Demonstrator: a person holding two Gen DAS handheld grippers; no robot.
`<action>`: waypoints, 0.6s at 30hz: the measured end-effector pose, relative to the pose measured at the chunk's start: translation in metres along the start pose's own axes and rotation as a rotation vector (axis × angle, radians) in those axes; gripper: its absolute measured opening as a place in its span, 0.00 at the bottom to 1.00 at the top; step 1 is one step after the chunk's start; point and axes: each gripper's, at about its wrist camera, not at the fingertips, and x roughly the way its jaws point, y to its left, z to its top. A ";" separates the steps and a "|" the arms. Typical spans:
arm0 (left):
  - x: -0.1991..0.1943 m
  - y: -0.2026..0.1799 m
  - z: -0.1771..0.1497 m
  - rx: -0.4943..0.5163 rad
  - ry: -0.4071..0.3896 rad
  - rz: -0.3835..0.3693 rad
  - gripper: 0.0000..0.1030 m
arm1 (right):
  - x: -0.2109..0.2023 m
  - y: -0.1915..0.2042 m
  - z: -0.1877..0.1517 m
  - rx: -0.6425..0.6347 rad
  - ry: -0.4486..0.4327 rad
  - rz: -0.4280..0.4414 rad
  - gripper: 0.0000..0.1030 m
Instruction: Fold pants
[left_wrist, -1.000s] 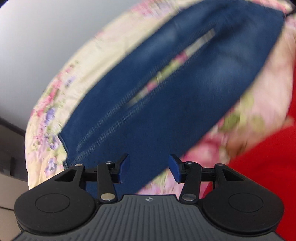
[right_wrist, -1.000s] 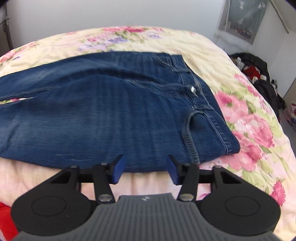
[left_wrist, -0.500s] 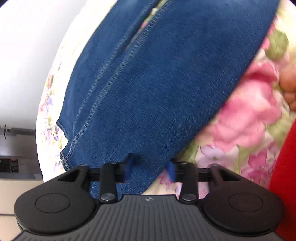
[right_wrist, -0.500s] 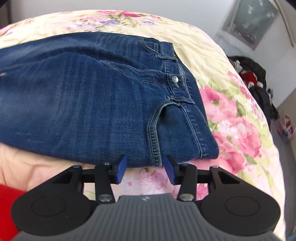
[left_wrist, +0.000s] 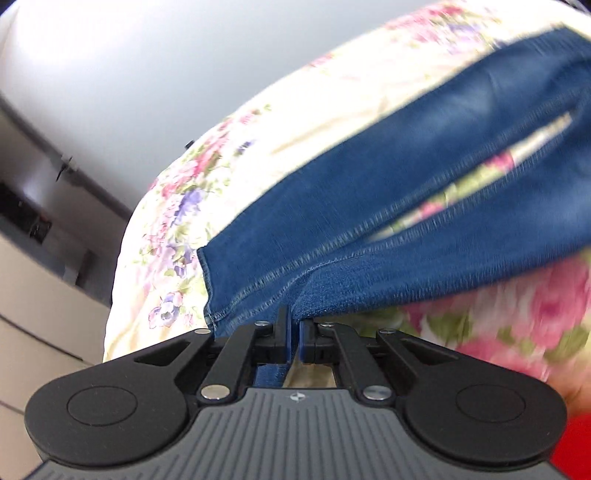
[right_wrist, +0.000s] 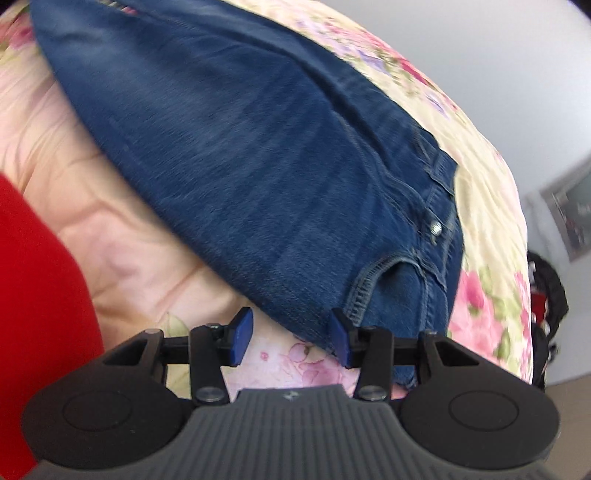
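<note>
Blue denim pants (left_wrist: 424, 192) lie spread on a floral bedspread (left_wrist: 207, 192). In the left wrist view the two legs run up to the right with a gap between them. My left gripper (left_wrist: 293, 334) is shut on the hem of the near leg. In the right wrist view the waist end of the pants (right_wrist: 280, 177) shows, with its metal button (right_wrist: 436, 229) and front pocket. My right gripper (right_wrist: 291, 336) is open, its right finger at the near edge of the waist by the pocket, its left finger over the bedspread (right_wrist: 129, 266).
A red garment (right_wrist: 33, 295) fills the left edge of the right wrist view. White walls stand behind the bed. Pale drawers (left_wrist: 40, 321) stand left of the bed. Dark bags (right_wrist: 546, 299) lie on the floor at right.
My left gripper closed on the leg hem and its view tilted up. My right gripper moved closer to the waist edge and rotated, still open.
</note>
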 end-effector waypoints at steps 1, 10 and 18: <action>-0.003 0.002 0.004 -0.011 -0.002 0.004 0.03 | 0.003 0.003 -0.001 -0.017 0.001 -0.002 0.40; -0.017 0.017 0.019 -0.074 -0.027 0.046 0.03 | 0.022 0.019 -0.011 -0.136 -0.008 -0.090 0.21; -0.036 0.031 0.022 -0.189 -0.044 0.026 0.03 | -0.046 -0.031 0.011 0.031 -0.182 -0.202 0.02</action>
